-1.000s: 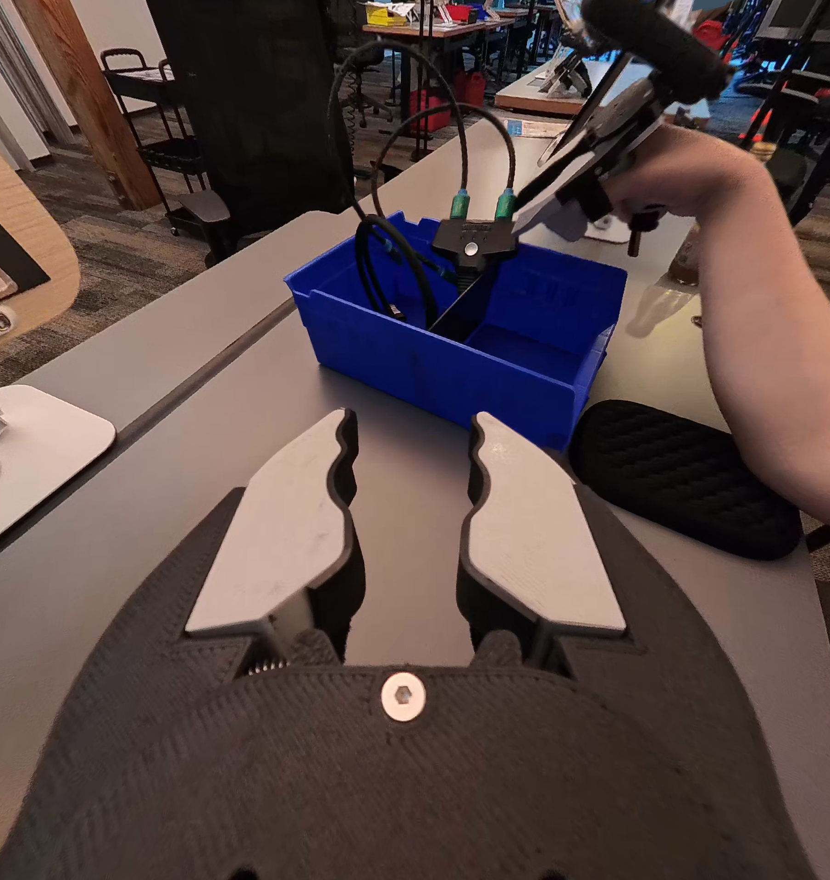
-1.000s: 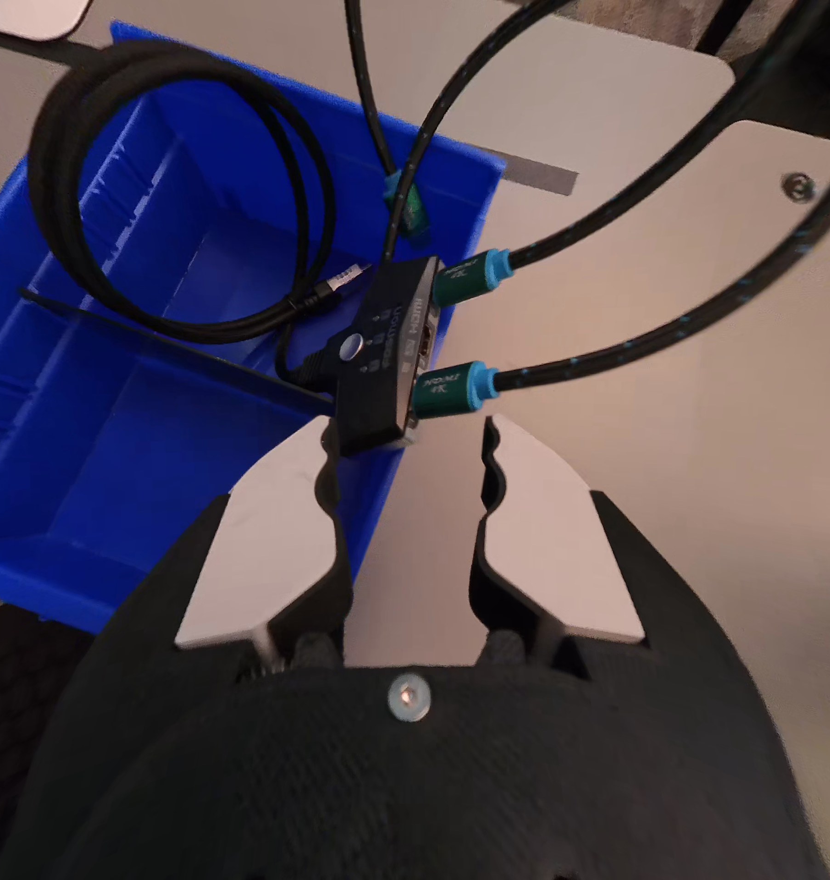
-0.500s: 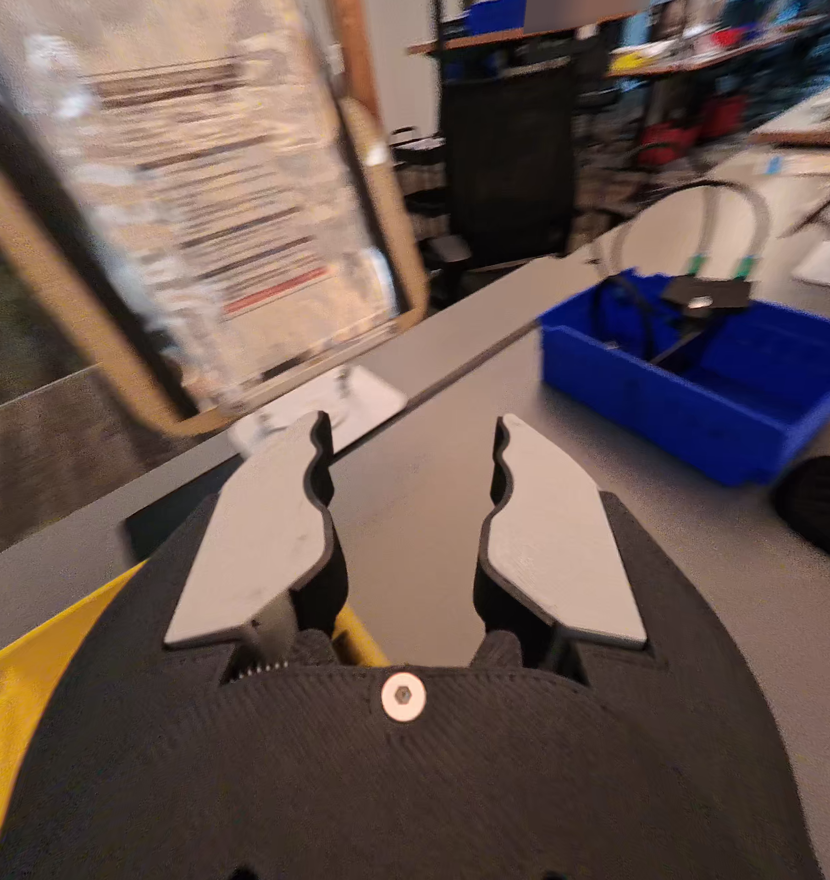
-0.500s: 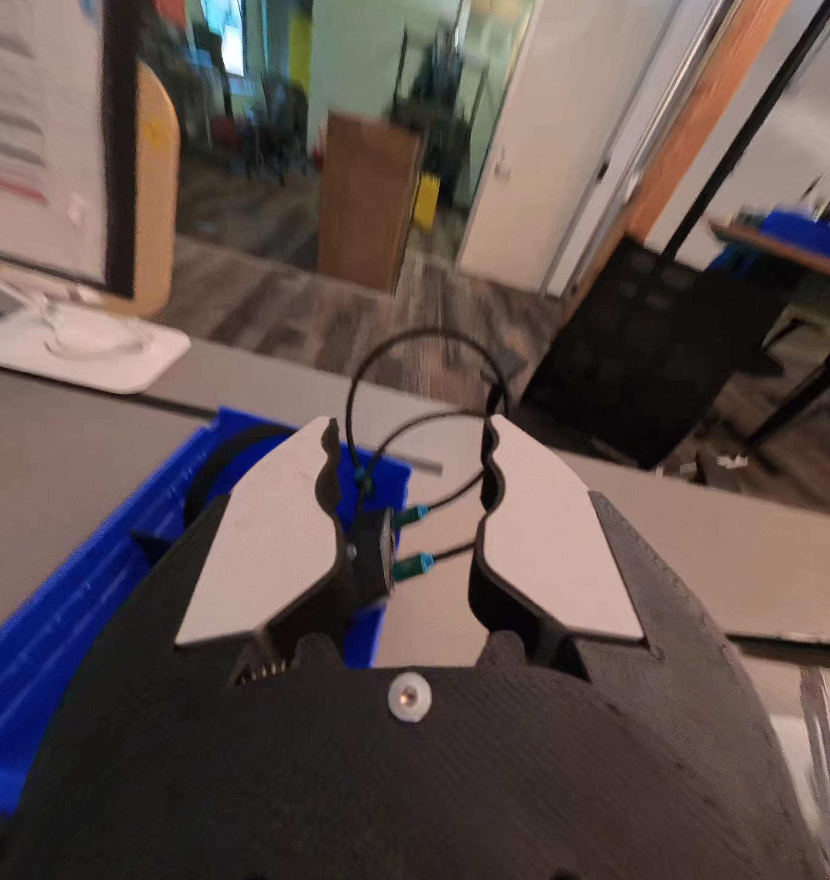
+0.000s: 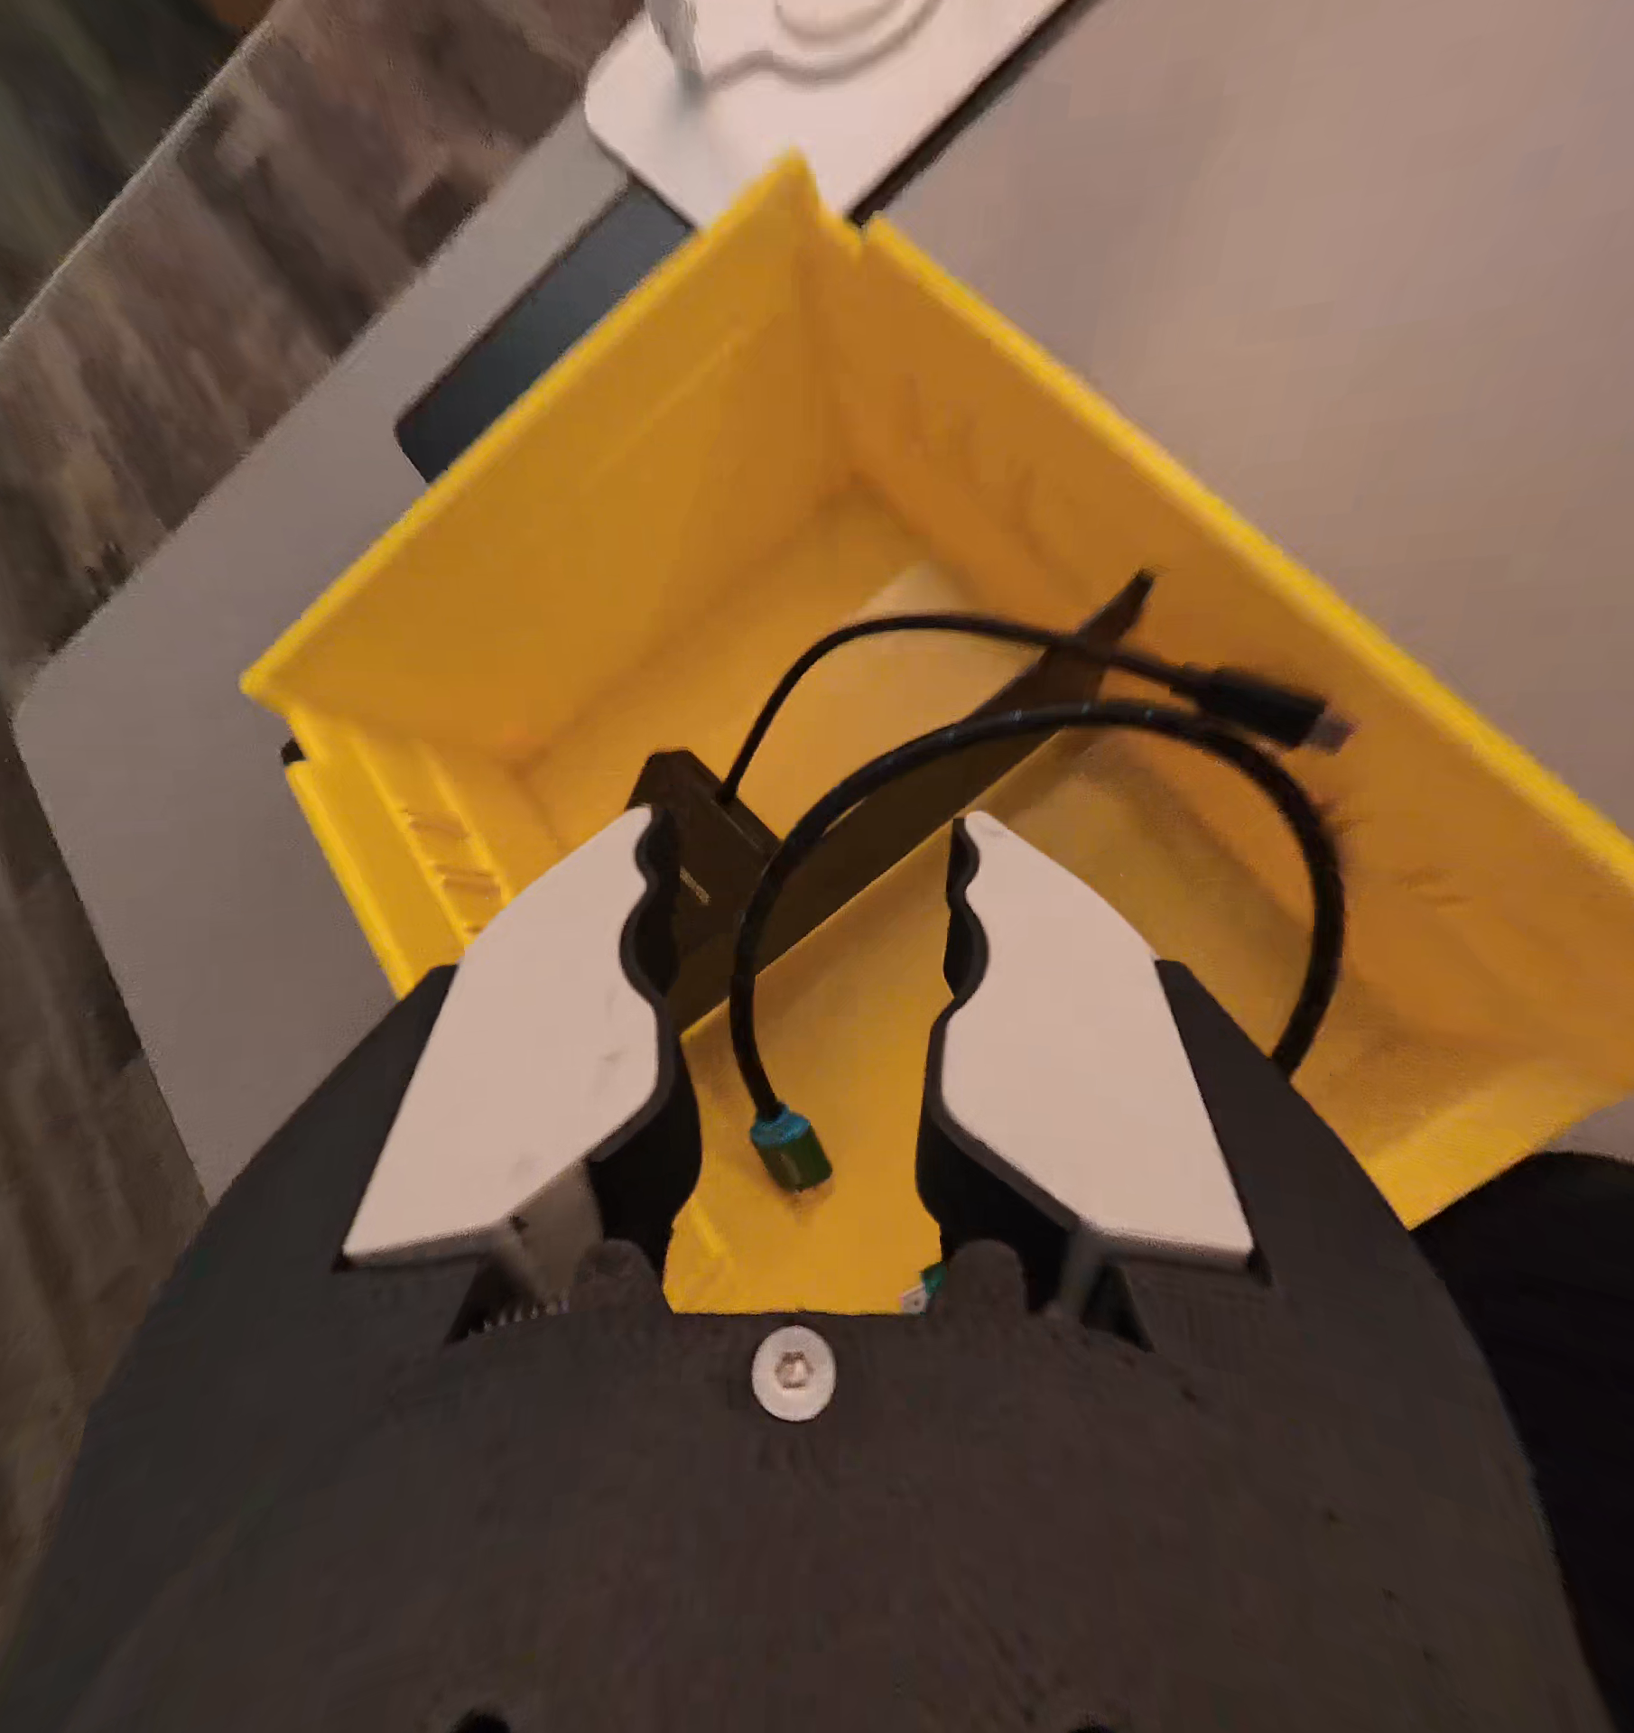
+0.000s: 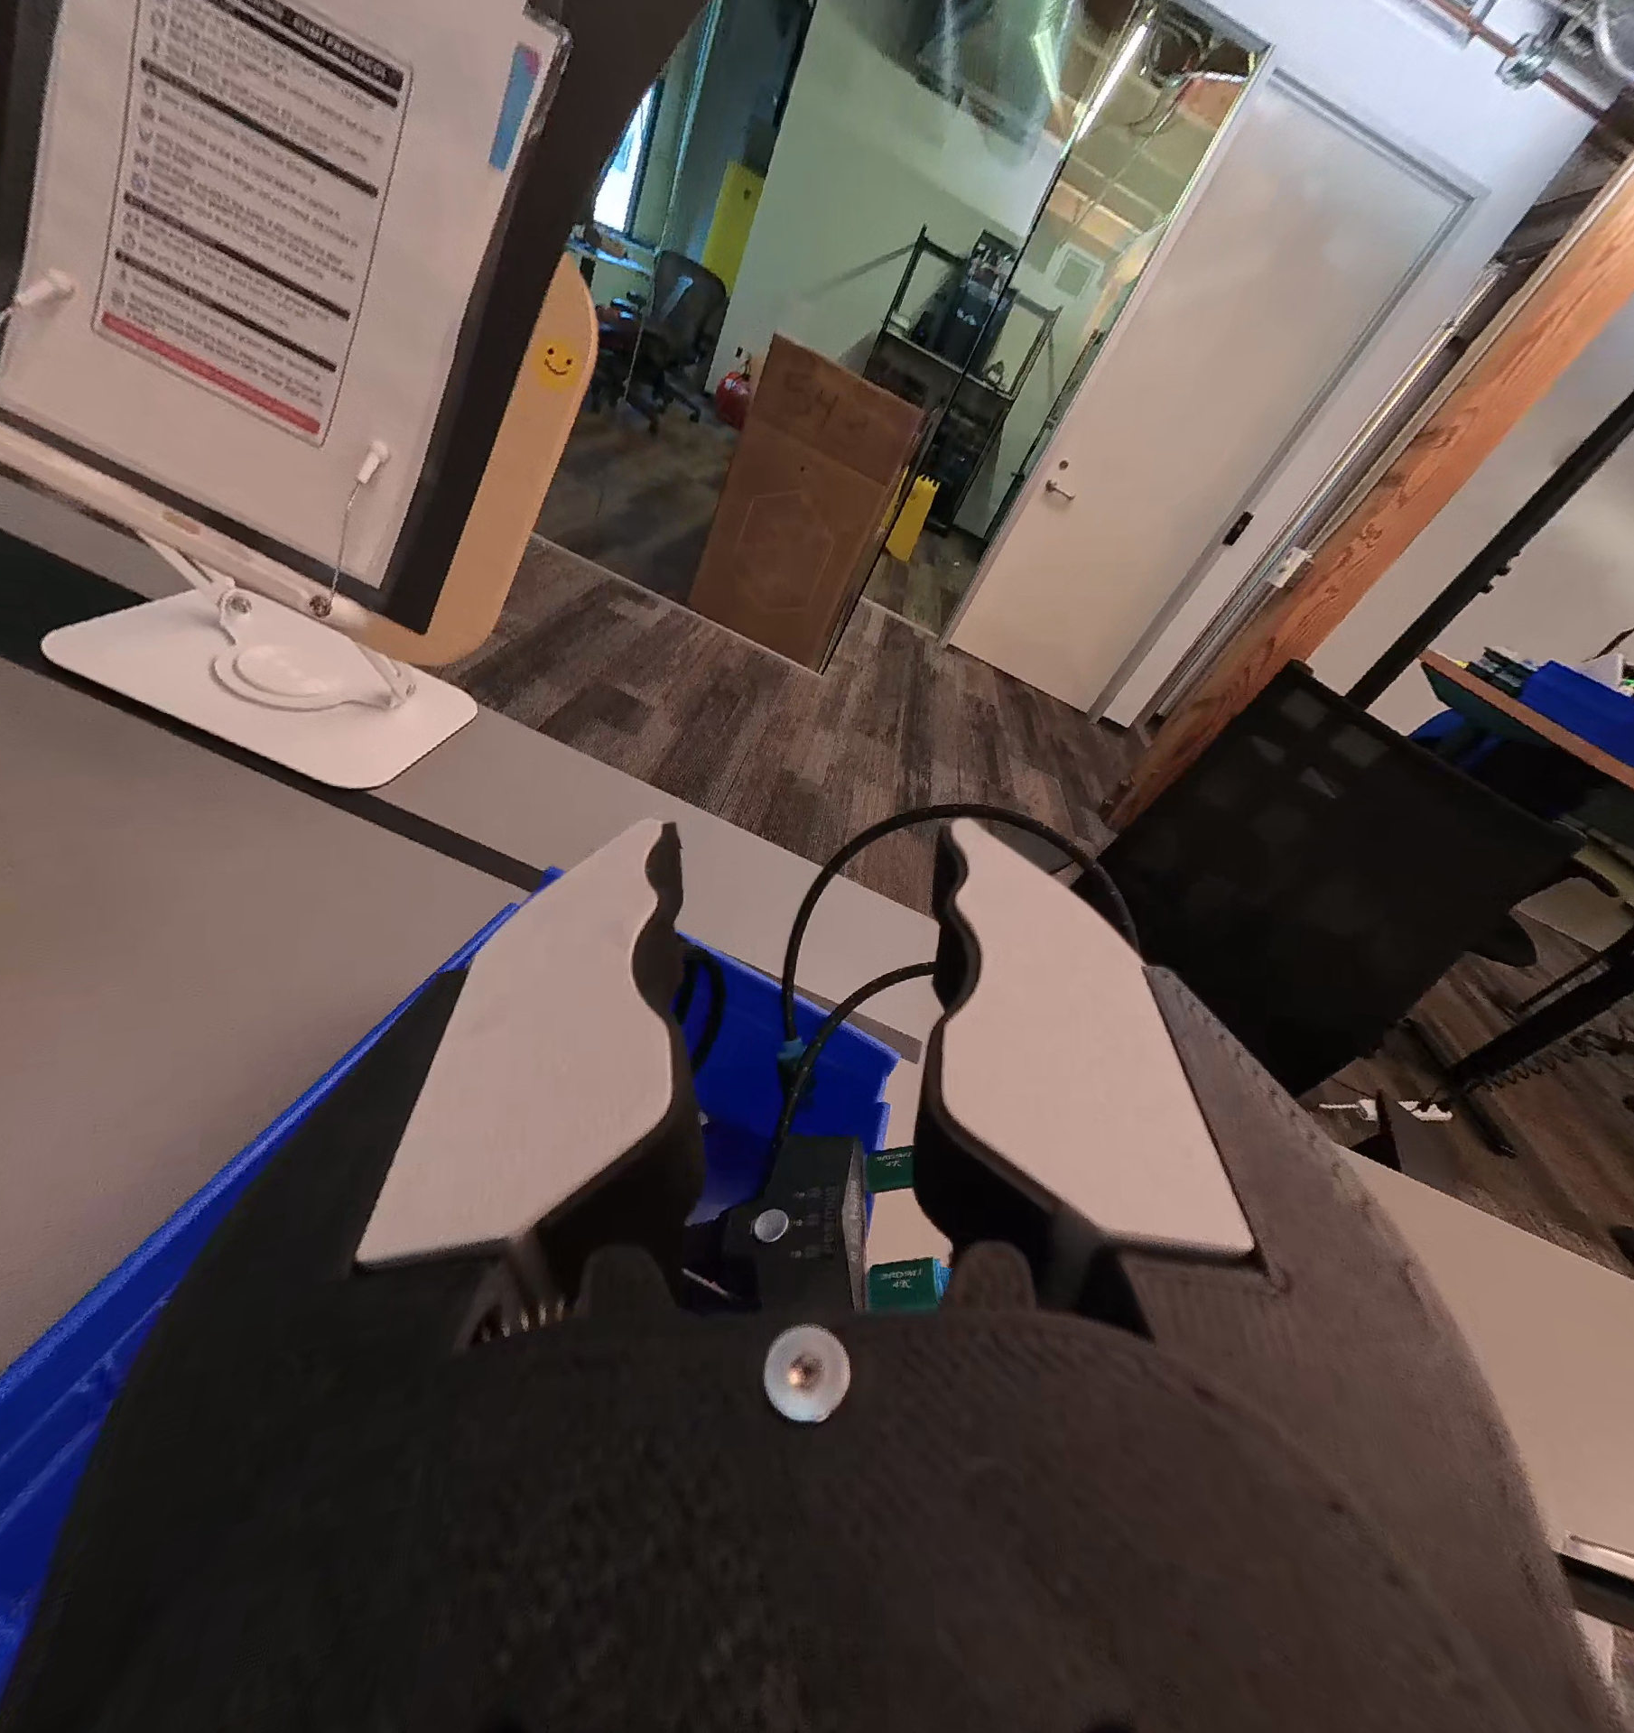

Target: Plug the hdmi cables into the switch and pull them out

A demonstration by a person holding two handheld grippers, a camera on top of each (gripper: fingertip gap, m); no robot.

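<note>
My left gripper (image 5: 809, 835) is open and empty, pointing down into a yellow bin (image 5: 607, 563). In the bin lie a black switch (image 5: 715, 825), partly behind my left finger, and a braided HDMI cable (image 5: 1310, 844). The cable's teal plug (image 5: 792, 1152) is loose between my fingers. A thin black cable (image 5: 1263, 699) runs from the switch across a black divider (image 5: 851, 881). My right gripper (image 6: 809, 839) is open and empty above a blue bin (image 6: 232, 1266). A second black switch (image 6: 809, 1219) sits low between its fingers with two teal HDMI plugs (image 6: 893, 1167) in it.
A board on a white stand base (image 6: 260, 694) stands at the table's back left. A black wrist pad (image 5: 1545, 1313) lies right of the yellow bin. The table edge and floor (image 5: 63, 469) are close on the left. A black chair (image 6: 1310, 891) stands behind the table. The gap from one gripper's tips to the other's is roughly 60 cm.
My left gripper swung left and tipped down over the yellow bin. My right gripper drew back from the switch in the blue bin and tilted up. Both stayed open.
</note>
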